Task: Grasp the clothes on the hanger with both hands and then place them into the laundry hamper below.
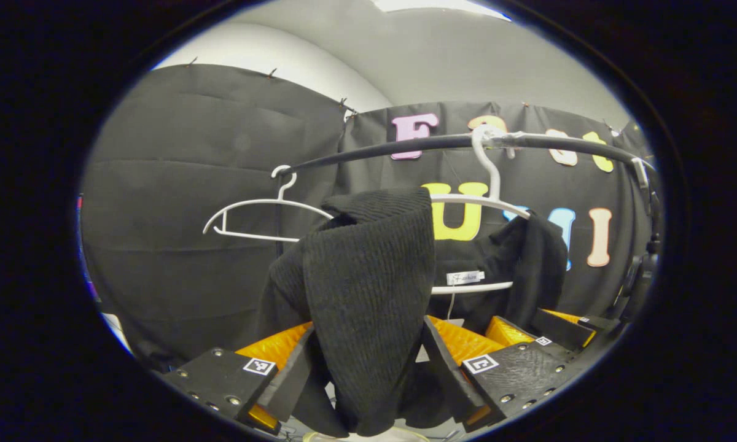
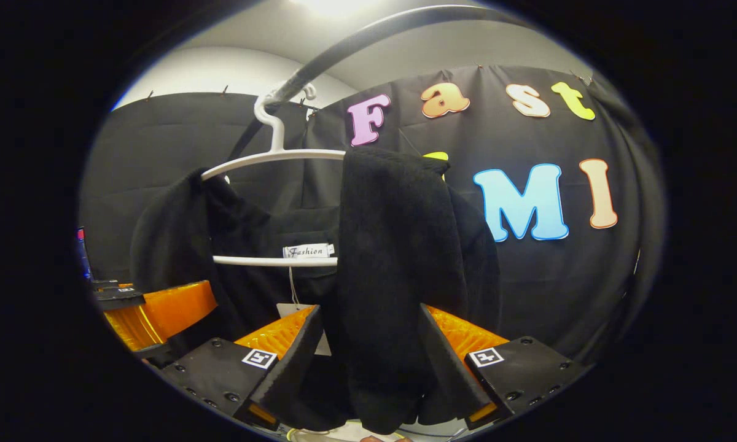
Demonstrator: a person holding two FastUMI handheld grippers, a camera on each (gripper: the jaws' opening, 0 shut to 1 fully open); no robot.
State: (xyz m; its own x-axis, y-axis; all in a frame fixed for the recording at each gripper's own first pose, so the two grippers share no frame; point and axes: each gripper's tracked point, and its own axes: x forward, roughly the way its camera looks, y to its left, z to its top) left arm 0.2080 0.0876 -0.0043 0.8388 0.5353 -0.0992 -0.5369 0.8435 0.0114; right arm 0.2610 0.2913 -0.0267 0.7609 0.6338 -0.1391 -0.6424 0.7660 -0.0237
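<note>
My left tongs [image 1: 368, 362] are clenched on a fold of the black knit garment [image 1: 368, 288], both fingers pressing the cloth from either side; the fold rises between them and drapes over the shoulder of a white hanger [image 1: 467, 199]. My right tongs [image 2: 368, 362] grip the same black garment [image 2: 399, 258] in the same way, a thick fold of it squeezed between both fingers and running up to the hanger's arm [image 2: 270, 156].

In the left gripper view my right tongs [image 1: 559, 334] show low at the right, just beside the hanging cloth. In the right gripper view my left tongs [image 2: 147, 310] show low at the left.

The garment is still on its hanger, a white label [image 2: 309, 250] showing at the collar above the lower bar. The hanger's hook sits on a dark rail [image 1: 405, 147]. A second white hanger [image 1: 255, 215], bare, hangs farther along that rail to the left.
</note>
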